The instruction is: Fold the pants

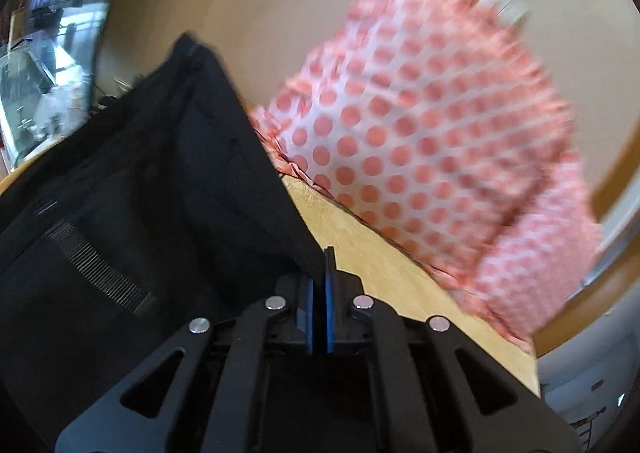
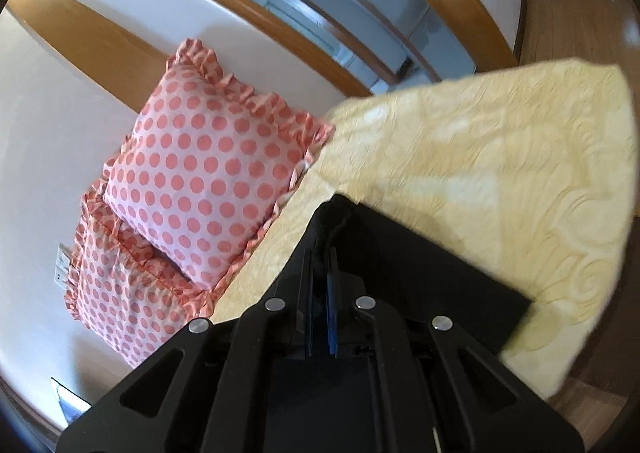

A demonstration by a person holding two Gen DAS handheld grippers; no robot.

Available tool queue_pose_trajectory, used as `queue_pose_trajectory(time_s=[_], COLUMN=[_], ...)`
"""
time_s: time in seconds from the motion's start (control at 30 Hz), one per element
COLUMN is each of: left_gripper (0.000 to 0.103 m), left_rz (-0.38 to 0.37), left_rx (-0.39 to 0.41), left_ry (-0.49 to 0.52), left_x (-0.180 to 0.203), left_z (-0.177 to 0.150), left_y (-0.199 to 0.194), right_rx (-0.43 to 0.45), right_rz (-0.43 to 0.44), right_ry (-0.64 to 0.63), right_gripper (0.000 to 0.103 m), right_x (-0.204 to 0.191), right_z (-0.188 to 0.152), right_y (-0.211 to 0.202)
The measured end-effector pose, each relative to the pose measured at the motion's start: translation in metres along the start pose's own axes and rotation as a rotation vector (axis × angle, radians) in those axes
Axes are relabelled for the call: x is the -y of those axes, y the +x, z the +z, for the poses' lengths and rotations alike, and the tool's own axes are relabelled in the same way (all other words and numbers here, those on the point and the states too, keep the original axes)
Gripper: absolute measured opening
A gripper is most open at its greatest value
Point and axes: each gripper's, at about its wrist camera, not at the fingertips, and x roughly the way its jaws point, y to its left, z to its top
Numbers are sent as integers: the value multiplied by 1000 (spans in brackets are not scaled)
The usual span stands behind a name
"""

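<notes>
The black pants (image 1: 152, 181) hang up in front of my left gripper (image 1: 322, 265), which is shut on a corner of the fabric. A ribbed black band shows on the cloth at the left. In the right wrist view the pants (image 2: 420, 265) lie partly on the yellow bedspread (image 2: 500, 157). My right gripper (image 2: 322, 265) is shut on a bunched edge of them and lifts it a little above the bed.
Two pink pillows with red dots (image 2: 212, 169) lean against the white wall (image 2: 48, 133) at the head of the bed; they also show, blurred, in the left wrist view (image 1: 420, 133). A wooden headboard rail (image 2: 100, 41) runs behind them. The bed's edge (image 2: 560, 365) drops to a wooden floor.
</notes>
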Motion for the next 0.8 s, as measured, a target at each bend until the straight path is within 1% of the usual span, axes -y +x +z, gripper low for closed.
queue_pose_trajectory(time_s=[0.03, 0.07, 0.1, 0.13, 0.17, 0.2, 0.27, 0.37, 0.43, 0.47, 0.57, 0.67, 0.8], left_gripper=[5, 6, 6, 6, 6, 6, 4, 5, 7, 11, 11, 5, 3], left_rz=[-6, 6, 28, 77, 111, 145, 153, 146, 139, 142, 140, 134, 133], left_rx=[22, 39, 49, 52, 46, 24, -5, 13, 26, 27, 21, 18, 29], left_ry=[-9, -13, -13, -3, 0, -17, -69, -101, -109, -110, -107, -94, -83], left_x=[-10, -20, -27, -35, -41, -50, -65, -76, -78, -77, -79, -77, -78], left_z=[-19, -41, -57, -86, -101, -123, -143, -154, -153, -153, -152, -155, -164], left_y=[-30, -53, -66, -79, -83, -85, -87, -90, -94, -94, -91, -93, -99], right_rx=[9, 16, 21, 22, 19, 14, -3, -22, -23, -21, -28, -32, -34], right_rz=[-3, -12, -24, -31, -52, -67, -97, -111, -101, -95, -93, -97, -167], right_ry=[2, 6, 9, 11, 14, 19, 45, 69, 76, 78, 94, 111, 78], right_gripper=[6, 6, 6, 6, 6, 6, 6, 6, 6, 6, 6, 6, 6], right_x=[3, 8, 12, 14, 20, 23, 33, 43, 46, 47, 50, 52, 54], right_z=[1, 1, 1, 0, -2, -3, -7, -10, -8, -8, -4, -1, -8], right_y=[-4, -8, -10, -11, -11, -10, -6, -3, -5, -7, -10, -14, -19])
